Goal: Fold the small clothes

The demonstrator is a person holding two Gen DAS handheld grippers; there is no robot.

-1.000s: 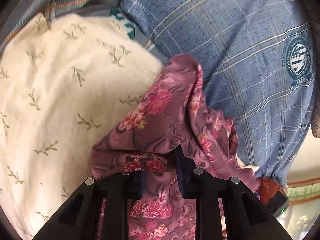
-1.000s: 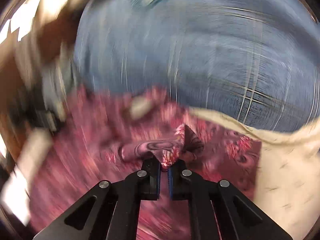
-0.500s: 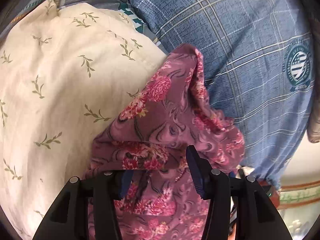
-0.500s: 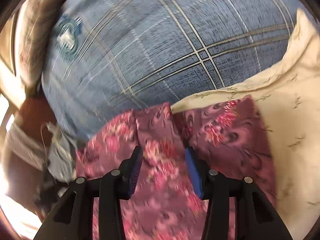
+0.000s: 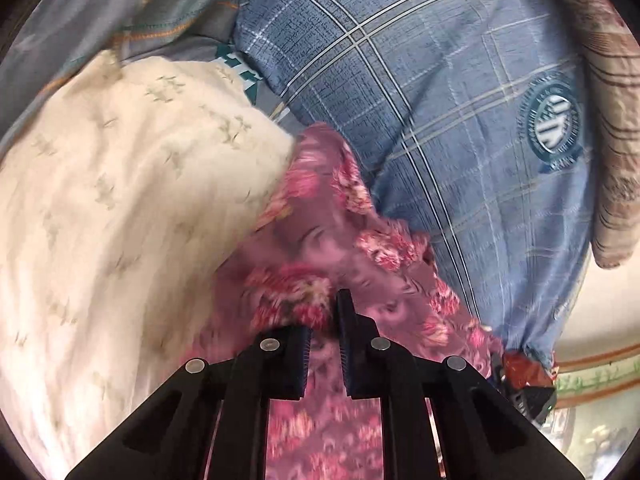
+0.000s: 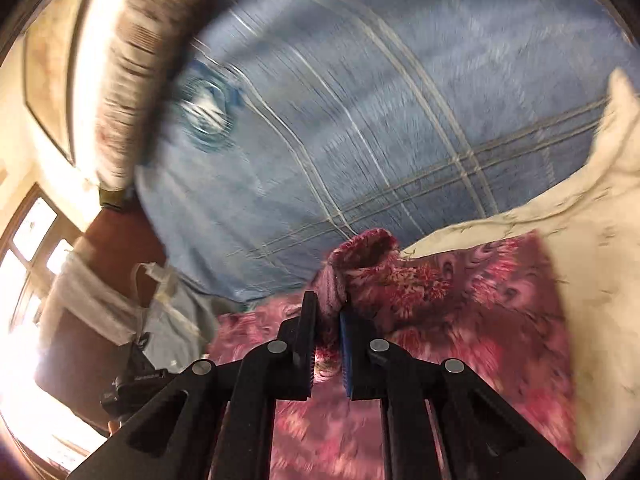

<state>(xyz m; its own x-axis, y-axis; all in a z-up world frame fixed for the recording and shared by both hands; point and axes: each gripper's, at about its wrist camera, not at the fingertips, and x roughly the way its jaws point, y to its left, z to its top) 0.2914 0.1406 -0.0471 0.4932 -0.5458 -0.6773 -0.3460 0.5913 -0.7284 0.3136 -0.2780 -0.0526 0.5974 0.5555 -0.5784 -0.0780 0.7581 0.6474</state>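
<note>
Left wrist view: left gripper (image 5: 325,322), spread wide half a sec ago, has just been closing and now pinches a fold of the floral garment (image 5: 352,240), lying btwn cream cloth (image 5: 120,208) and blue plaid cloth (image 5: 440,120). Right wrist view: right gripper (image 6: 326,322) likewise has just closed from wide apart, pinching a raised fold of the garment at the cream cloth's edge.

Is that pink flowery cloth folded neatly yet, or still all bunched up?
Still bunched up. The flowery cloth lies in rumpled ridges, and a gathered fold of it is pinched in each gripper, left and right.
</note>
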